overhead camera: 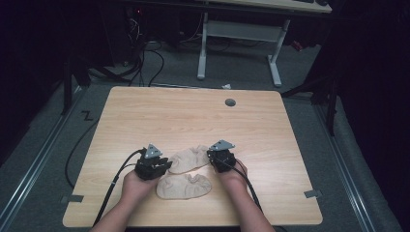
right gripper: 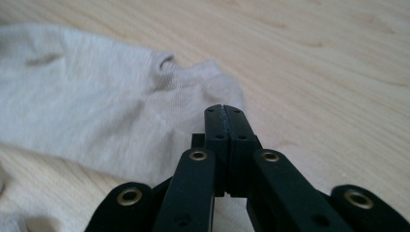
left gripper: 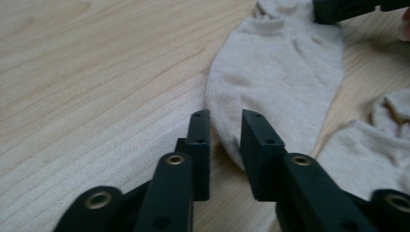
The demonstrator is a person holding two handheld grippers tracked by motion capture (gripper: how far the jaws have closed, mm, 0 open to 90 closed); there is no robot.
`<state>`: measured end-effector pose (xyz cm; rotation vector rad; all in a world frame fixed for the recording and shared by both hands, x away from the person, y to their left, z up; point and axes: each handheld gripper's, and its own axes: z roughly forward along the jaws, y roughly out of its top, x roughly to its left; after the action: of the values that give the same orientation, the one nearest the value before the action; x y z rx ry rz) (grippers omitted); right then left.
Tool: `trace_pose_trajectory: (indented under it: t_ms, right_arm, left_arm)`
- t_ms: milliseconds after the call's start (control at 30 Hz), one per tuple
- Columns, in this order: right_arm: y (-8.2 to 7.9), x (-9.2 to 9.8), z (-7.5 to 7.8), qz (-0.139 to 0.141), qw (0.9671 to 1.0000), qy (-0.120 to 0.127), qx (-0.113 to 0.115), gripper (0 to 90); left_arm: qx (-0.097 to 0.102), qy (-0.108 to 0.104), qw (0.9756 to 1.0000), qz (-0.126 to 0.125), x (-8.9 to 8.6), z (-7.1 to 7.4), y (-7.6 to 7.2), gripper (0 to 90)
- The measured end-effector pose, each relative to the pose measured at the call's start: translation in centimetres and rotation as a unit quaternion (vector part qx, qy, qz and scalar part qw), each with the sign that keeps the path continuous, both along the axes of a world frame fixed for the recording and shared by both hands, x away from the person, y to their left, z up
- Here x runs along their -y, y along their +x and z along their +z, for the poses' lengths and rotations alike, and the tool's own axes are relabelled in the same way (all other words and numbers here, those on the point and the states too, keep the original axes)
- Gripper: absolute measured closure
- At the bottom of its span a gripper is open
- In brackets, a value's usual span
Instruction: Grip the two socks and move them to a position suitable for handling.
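Two plain beige socks [overhead camera: 186, 173], wooden table [overhead camera: 193, 116], unlabelled

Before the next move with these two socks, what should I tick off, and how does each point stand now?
1. Right gripper shut: ok, its jaws meet.
2. Right gripper has cloth of the farther sock pinched: cannot tell; its tips sit at the sock's edge.
3. Left gripper lined up on that sock's other end: ok, the tip lies between its jaws.
4. Left gripper clamped: not ok, a gap shows between the jaws.
5. Nearer sock out of both grips: ok, it lies flat on the table.
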<state>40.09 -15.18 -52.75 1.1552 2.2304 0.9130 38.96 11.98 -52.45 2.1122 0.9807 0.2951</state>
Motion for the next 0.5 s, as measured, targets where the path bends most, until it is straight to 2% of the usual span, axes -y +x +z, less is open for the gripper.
trace_pose_trajectory:
  t_ms: [133, 200, 267, 333, 367, 400, 433, 500]
  right_arm:
    - [-0.7, 0.1, -0.1, 0.007, 0.9999, -0.003, -0.008, 89.7]
    - [-1.7, 0.1, -0.2, 0.014, 0.9998, 0.008, -0.013, 89.5]
    - [-2.4, -0.1, -0.1, 0.023, 0.9996, 0.008, -0.015, 89.0]
    - [-3.1, -0.6, 0.0, 0.032, 0.9994, -0.002, -0.010, 83.8]
    - [-3.3, -0.6, 0.2, 0.034, 0.9994, -0.001, -0.008, 81.9]
    - [-3.7, -0.4, 0.6, 0.026, 0.9995, 0.016, -0.007, 79.4]
    - [-3.8, -0.3, 0.8, 0.025, 0.9994, 0.022, 0.000, 78.0]
    - [-4.2, 0.0, 1.4, 0.016, 0.9993, 0.029, 0.016, 70.1]
  left_arm:
    - [0.009, 0.011, 0.9999, 0.002, 0.0, -0.2, 0.1, 83.5]
    - [0.018, 0.016, 0.9997, 0.011, -0.2, -0.2, 0.2, 85.3]
    - [0.020, 0.016, 0.9995, 0.020, -0.5, -0.2, 0.3, 85.7]
    - [0.018, 0.009, 0.9995, 0.024, -0.9, -0.1, 0.3, 85.7]
    - [0.022, 0.006, 0.9994, 0.028, -1.0, 0.0, 0.2, 85.2]
    - [0.026, 0.006, 0.9992, 0.030, -1.1, 0.1, 0.1, 81.9]
    - [0.031, 0.003, 0.9990, 0.033, -1.2, 0.2, 0.0, 79.3]
    - [0.036, -0.001, 0.9988, 0.035, -1.4, 0.3, -0.2, 70.1]
